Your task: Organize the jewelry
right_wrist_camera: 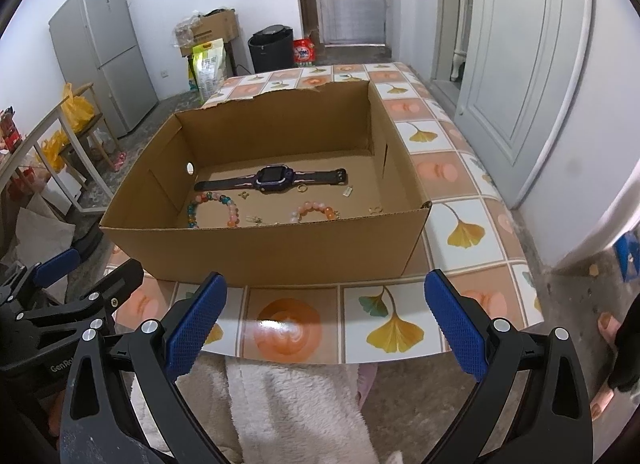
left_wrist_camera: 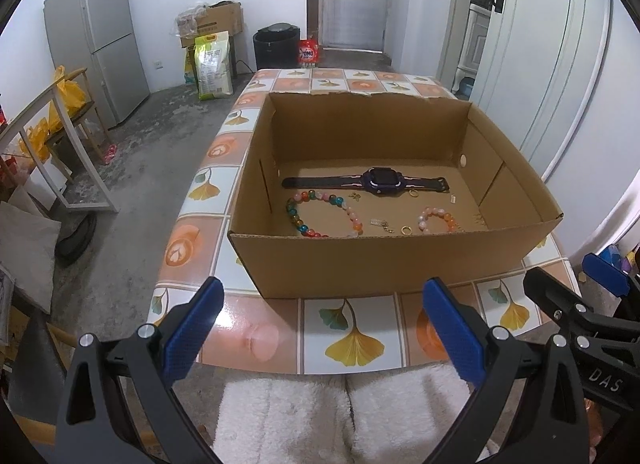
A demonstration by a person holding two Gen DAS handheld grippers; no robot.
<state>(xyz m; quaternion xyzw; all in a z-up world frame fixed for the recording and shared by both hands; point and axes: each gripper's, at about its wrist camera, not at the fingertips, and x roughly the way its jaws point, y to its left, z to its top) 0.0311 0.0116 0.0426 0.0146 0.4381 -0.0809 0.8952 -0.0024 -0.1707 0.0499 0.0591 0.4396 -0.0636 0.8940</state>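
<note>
1. Cardboard box [left_wrist_camera: 392, 264] sits open-topped on the tiled desk [left_wrist_camera: 352, 340].
2. Inside lie a dark watch [left_wrist_camera: 382, 181], a multicoloured bead bracelet [left_wrist_camera: 320, 214], a pink bead bracelet [left_wrist_camera: 438, 219] and small gold rings [left_wrist_camera: 407, 229], all apart on the floor of the box.
3. Left gripper [left_wrist_camera: 324, 328] and right gripper [right_wrist_camera: 326, 320] hover before the near wall, jaws released and empty.
</note>
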